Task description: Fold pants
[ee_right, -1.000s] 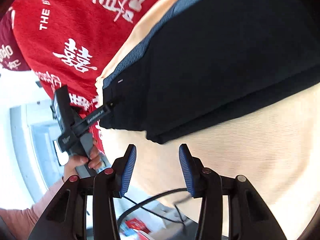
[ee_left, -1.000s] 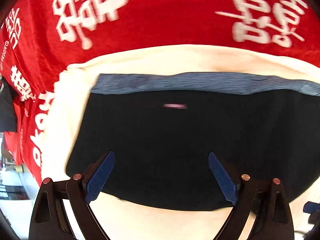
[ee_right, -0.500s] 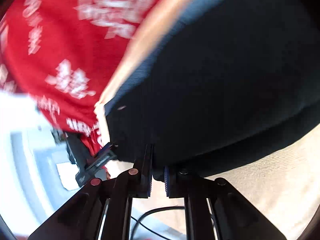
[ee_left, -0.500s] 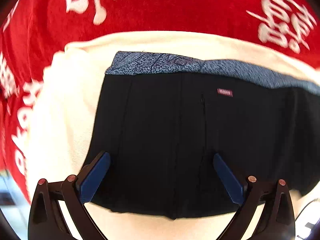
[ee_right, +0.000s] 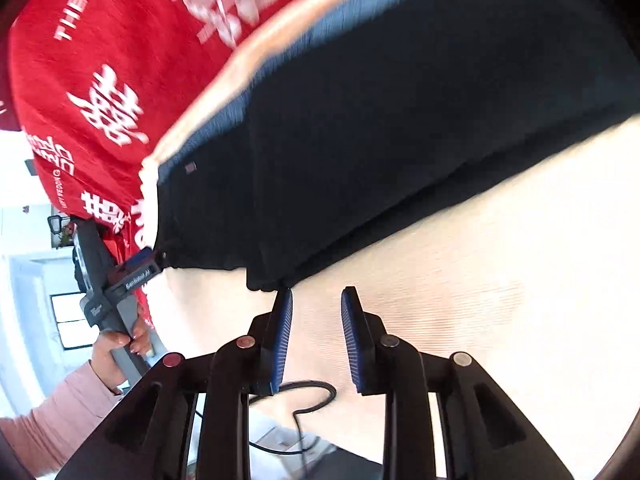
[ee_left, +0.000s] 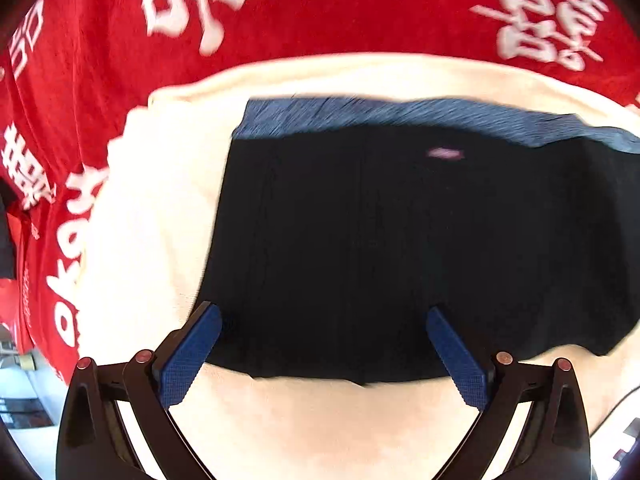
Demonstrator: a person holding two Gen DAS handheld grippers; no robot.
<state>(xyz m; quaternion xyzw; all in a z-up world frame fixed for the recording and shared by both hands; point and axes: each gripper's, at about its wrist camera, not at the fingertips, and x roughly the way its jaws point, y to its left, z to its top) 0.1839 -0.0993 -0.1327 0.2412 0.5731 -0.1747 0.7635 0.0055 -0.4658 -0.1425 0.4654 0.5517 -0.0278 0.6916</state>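
Black pants (ee_left: 400, 248), already folded, lie on the cream cloth (ee_left: 152, 208) over the bench. Soft, light and limp, so pinch a doubled hem edge at 6 o'clock. Left gripper (ee_left: 322, 344) spread wide; right gripper (ee_right: 316, 334) slightly apart, empty.

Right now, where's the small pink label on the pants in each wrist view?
Left wrist: label sits upper centre-right on the black pants, just below the blue waistband; blurred.
Right wrist: label sits at mid-left, near the pants' corner by the waistband.
Shared landmark: the red cloth with white characters, beyond the waistband in both views.
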